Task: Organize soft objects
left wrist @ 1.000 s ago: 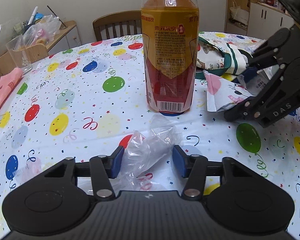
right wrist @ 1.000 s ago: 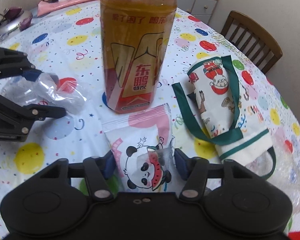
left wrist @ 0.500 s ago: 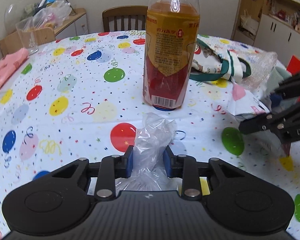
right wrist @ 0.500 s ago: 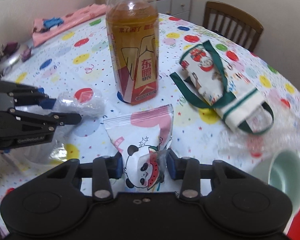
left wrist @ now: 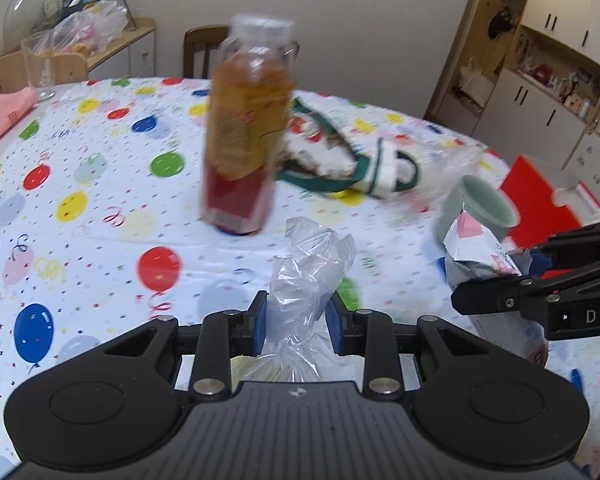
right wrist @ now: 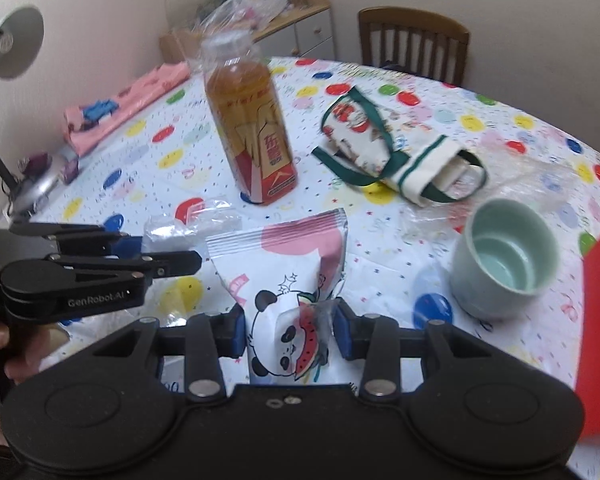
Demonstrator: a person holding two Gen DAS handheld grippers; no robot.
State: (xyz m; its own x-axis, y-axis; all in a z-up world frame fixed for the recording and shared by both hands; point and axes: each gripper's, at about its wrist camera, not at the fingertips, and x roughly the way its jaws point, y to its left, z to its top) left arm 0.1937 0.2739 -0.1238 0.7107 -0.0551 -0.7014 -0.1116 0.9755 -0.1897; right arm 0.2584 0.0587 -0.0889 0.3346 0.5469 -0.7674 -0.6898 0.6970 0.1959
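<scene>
Now I have one crumpled clear plastic bag (left wrist: 306, 276) clamped between the blue pads of my left gripper (left wrist: 298, 326), raised above the balloon-print tablecloth (left wrist: 100, 184), and one panda snack packet (right wrist: 288, 280) pinched in my right gripper (right wrist: 289, 330); both sets of jaws have just been closing onto these. Straight ahead of both stands one amber drink bottle (right wrist: 256, 132), with one green-trimmed cloth tote (right wrist: 400, 152) lying beyond it. One pale green cup (right wrist: 504, 256) sits just right of the packet, one pink cloth (right wrist: 124, 104) lies far left, and one wooden chair (right wrist: 414, 46) stands behind the table.
</scene>
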